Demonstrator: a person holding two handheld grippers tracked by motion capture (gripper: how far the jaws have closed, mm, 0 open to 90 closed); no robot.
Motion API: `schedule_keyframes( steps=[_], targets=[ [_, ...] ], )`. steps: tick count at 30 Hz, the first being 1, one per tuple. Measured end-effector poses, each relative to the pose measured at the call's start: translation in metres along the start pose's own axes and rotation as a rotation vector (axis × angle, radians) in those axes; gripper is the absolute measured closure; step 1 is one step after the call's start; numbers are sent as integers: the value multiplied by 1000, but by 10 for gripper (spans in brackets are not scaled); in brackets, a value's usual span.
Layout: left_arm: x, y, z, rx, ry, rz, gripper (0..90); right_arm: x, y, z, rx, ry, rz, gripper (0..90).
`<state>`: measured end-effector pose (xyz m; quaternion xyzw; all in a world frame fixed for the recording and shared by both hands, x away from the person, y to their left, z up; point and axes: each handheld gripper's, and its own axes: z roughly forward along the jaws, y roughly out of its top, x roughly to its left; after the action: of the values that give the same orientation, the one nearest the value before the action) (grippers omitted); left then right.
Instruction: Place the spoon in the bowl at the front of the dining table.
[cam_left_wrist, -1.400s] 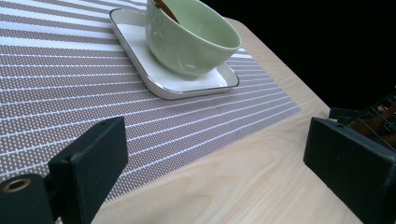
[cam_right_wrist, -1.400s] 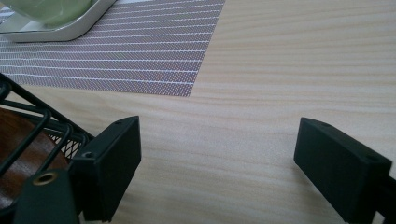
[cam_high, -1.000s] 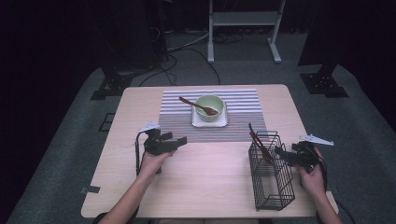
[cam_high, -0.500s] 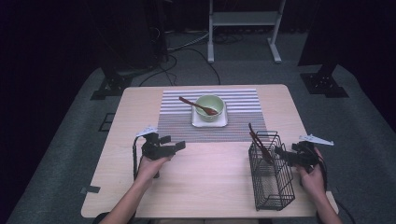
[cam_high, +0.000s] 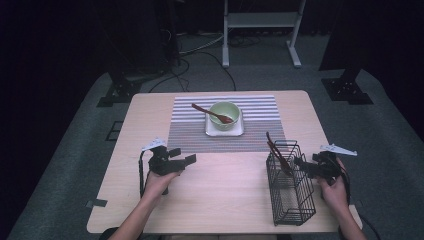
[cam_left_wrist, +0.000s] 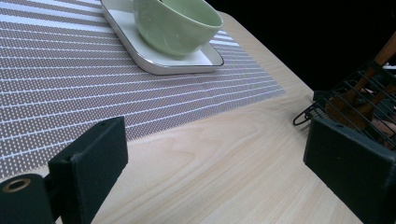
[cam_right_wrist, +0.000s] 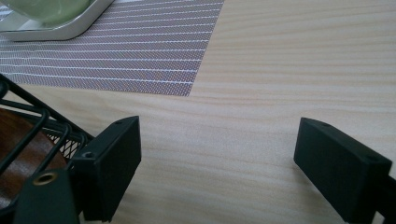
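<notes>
A: How do the jaws of the left gripper (cam_high: 184, 159) stand?

B: Wide apart, nothing between them but bare wooden surface (cam_left_wrist: 224, 158). Ahead of them lies a striped mat (cam_left_wrist: 70, 79), and on it a white tray (cam_left_wrist: 159, 63) carrying a green bowl (cam_left_wrist: 180, 23).

A: And off to the side of those jaws?

B: Beyond the right-hand jaw stands a black wire basket (cam_left_wrist: 345, 100) with brown wooden utensils (cam_left_wrist: 348, 109) inside.

A: The right gripper (cam_high: 306, 167)?

B: Its jaws are also spread wide, over bare wood. The basket (cam_right_wrist: 28, 126) sits just beside its left-hand jaw; touching or not, I cannot tell. The mat's corner (cam_right_wrist: 140, 60) lies ahead of them, the tray's edge (cam_right_wrist: 56, 28) farther on.

A: From above?

B: A wooden spoon (cam_high: 212, 113) rests in the bowl (cam_high: 223, 113), handle pointing out over the rim. Each gripper is held by a hand (cam_high: 156, 184), and the basket (cam_high: 290, 185) stands right in front of the right jaws.
</notes>
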<state>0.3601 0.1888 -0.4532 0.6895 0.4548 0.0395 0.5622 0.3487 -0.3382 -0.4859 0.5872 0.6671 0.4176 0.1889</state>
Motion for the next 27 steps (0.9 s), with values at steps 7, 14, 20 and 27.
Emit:
schedule_keyframes(
  steps=[7,14,20,27],
  targets=[
    [-4,-4,-5,-5,-6,10,56,0,0,0,1,-2,-2,134],
    [-6,-10,-13,-9,-5,7,56,0,0,0,2,-2,-4,134],
    [-8,-17,-20,-15,-11,3,56,1,0,0,4,-4,-3,134],
    [-12,-25,-29,-11,-12,-8,56,1,0,0,4,-4,-4,134]
  ],
)
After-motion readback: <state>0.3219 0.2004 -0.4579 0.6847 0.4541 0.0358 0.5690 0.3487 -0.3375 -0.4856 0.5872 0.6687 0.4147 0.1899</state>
